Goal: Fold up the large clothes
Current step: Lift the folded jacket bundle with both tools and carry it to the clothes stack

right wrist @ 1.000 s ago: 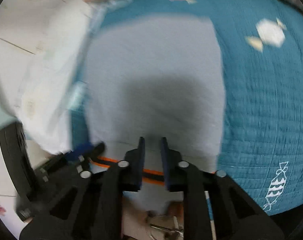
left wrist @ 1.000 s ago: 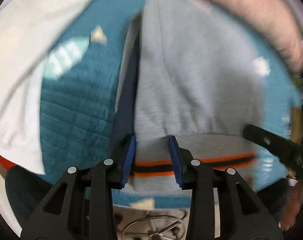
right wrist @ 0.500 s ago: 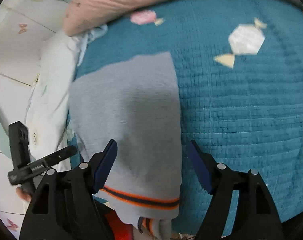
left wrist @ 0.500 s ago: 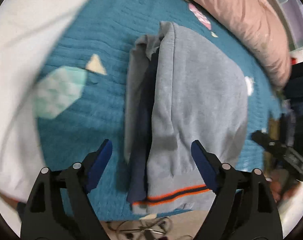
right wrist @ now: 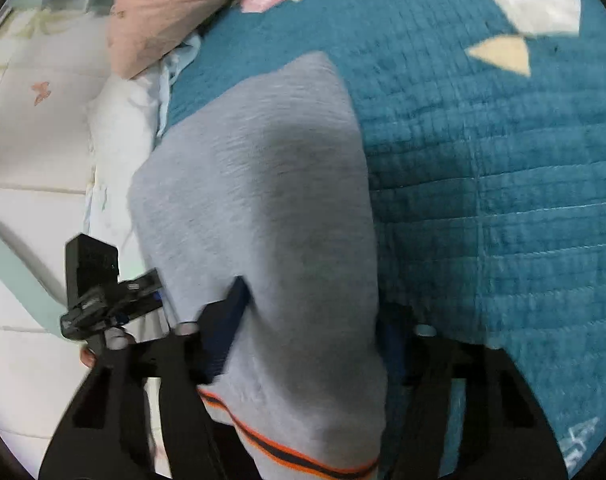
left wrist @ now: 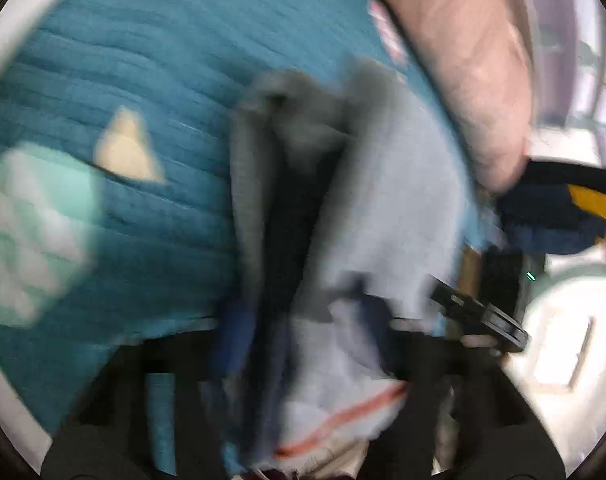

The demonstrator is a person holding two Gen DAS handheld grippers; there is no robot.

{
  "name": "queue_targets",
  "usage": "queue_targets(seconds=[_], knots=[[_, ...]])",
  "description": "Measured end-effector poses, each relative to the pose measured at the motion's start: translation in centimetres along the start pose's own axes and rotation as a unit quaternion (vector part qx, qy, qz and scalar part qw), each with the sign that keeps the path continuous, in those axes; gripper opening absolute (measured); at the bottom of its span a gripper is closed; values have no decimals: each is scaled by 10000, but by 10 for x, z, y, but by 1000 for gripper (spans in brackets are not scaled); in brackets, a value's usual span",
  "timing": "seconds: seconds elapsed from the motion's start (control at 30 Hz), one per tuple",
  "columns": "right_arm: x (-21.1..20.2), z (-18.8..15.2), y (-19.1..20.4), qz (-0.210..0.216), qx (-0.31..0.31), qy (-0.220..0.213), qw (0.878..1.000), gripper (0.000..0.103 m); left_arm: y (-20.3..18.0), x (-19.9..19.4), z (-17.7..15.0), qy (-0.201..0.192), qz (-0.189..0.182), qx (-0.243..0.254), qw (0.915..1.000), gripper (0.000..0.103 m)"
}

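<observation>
Right gripper (right wrist: pixel 309 320), lower centre of the right wrist view: fingers spread wide, 1 each side of the folded grey knit garment with the orange-and-dark striped hem (right wrist: pixel 263 220). Left finger's blue pad (right wrist: pixel 227 320) touches the cloth's left edge; the right finger is mostly hidden behind the fabric. Not clamped, so nothing is held. My read: it straddles the hem end so it can close on the stacked layers for the next fold.

Left gripper (left wrist: pixel 303 340), lower centre of the left wrist view: heavy motion blur. The garment's hem end (left wrist: pixel 343 412) sits between the fingers, but I cannot tell how far apart they are or whether they pinch anything. Likely lined up on the same hem edge.

Garment location: lying on the teal quilted bedspread with candy-shaped patches (right wrist: pixel 483 160), folded into a long strip, hem end toward both cameras. In the left view 2 stacked edges show, grey and dark navy.

Around it:
- pink pillow (right wrist: pixel 175 4), upper left of the right view, near the garment's far end
- white sheet or bedding (right wrist: pixel 119 128) just beside the garment's left edge
- dark blue item with a yellow patch (left wrist: pixel 563 208), right edge of the left view

Obstruction: the pillow sits just beyond the far end, so a fold away from the cameras could run into it.
</observation>
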State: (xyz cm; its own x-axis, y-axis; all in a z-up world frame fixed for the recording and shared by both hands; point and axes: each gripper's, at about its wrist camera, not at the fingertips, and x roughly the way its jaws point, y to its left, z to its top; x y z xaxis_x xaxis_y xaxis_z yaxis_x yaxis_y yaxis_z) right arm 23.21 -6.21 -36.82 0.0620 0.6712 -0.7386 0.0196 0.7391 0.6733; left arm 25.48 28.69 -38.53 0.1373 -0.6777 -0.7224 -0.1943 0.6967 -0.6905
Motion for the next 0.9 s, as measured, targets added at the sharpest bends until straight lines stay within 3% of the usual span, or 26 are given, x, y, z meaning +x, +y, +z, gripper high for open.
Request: queue_targets(seconds=[0.07,0.13,0.2,0.3,0.37,0.43,0.6,0.77,0.9], knots=[[-5,-3,5,30,-105,-36,9999,49,0,4,-1,38,203,45,9998,38],[9,2,2,-63,-93,29,9999,62,13,17,7,201,-6,-341,9992,50],[25,6,-13,182,291,112,9993,67,26,25,15,271,-323,-769,9961,52],[24,7,-12,331,374,21,9987,56,20,22,13,202,-135,-696,9973,50],[18,5,-7,346,352,-72,9988,34,7,16,6,-37,78,-397,9992,40],[6,3,-1,486,283,-150,9983,31,2,13,0,-152,179,-525,9983,32],[-23,0,24,438,-107,-298,9985,30,-51,19,-3,-188,943,-100,9953,30],[-87,-3,15,441,-151,-822,9955,30,-117,23,-21,-170,917,492,9944,30],[-158,-3,0,333,-174,-1228,9917,30,-205,39,-35,-173,920,1124,9892,30]])
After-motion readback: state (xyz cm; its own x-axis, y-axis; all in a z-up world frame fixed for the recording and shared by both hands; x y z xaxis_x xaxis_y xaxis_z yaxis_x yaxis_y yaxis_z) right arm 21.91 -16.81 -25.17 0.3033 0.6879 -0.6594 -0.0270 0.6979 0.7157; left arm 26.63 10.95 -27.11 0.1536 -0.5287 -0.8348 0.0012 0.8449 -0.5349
